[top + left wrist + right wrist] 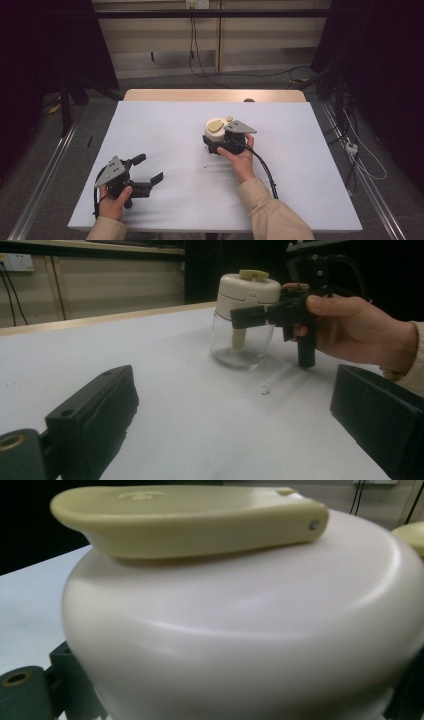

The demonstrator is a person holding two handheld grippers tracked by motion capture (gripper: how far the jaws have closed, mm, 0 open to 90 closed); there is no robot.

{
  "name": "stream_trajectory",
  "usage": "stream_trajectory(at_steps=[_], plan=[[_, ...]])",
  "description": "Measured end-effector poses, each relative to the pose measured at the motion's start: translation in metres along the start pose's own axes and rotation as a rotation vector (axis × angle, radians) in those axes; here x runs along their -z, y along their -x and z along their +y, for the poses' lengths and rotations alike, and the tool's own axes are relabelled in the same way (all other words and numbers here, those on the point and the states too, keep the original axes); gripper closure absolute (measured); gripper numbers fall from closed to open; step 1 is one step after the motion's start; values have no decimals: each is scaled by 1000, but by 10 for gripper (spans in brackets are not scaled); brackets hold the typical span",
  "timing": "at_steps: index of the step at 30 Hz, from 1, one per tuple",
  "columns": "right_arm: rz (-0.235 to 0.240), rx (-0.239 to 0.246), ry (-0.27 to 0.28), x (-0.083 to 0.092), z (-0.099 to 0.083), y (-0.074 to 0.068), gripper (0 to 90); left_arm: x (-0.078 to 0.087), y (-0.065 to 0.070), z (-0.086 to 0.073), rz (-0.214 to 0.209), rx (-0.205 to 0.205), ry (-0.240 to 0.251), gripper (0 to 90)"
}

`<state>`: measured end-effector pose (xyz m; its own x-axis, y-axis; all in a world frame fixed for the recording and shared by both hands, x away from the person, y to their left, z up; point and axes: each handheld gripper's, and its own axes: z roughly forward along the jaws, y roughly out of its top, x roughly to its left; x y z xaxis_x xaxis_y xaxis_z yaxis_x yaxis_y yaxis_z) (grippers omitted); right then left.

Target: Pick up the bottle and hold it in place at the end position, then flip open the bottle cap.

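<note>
Right tool (216,145) is pinching jar (242,325) under its lid (248,289), mid-tabletop (165,125). Left tool (150,172) is resting spread, well apart. Risk: glass slipping or tipping if lifted one-sided.

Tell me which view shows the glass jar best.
The left gripper view: it shows the whole jar side-on, clear glass body, cream lid and the right gripper at its side. The high view shows mostly the lid from above. The right gripper view is too close, showing the lid and its yellow-green flap.
</note>
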<state>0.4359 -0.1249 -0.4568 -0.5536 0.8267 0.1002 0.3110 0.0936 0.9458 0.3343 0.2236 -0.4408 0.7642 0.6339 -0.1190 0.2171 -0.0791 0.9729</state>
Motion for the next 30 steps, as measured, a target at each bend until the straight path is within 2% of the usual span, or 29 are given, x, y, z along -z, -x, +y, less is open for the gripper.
stream_trajectory(at_steps=[7, 11, 15, 21, 23, 28, 30], plan=[[6, 14, -11, 0, 0, 1, 61, -9, 0, 5, 20, 25, 4, 43], [9, 18, -13, 0, 0, 1, 60, -14, 2, 11, 20, 26, 4, 40], [4, 20, -9, 0, 0, 0, 60, -20, 4, 15, 28, 26, -23, 41], [-2, 26, -18, 0, 0, -1, 59, -29, 9, 19, 8, 2, -57, 41], [-4, 26, -18, -1, 0, -1, 59, -32, 12, 20, 4, 8, -77, 41], [-13, 28, -19, -1, 0, -2, 59, -36, 16, 24, -25, 0, -80, 40], [-13, 29, -21, -1, 0, -2, 58, -38, 16, 25, -33, 13, -80, 38]])
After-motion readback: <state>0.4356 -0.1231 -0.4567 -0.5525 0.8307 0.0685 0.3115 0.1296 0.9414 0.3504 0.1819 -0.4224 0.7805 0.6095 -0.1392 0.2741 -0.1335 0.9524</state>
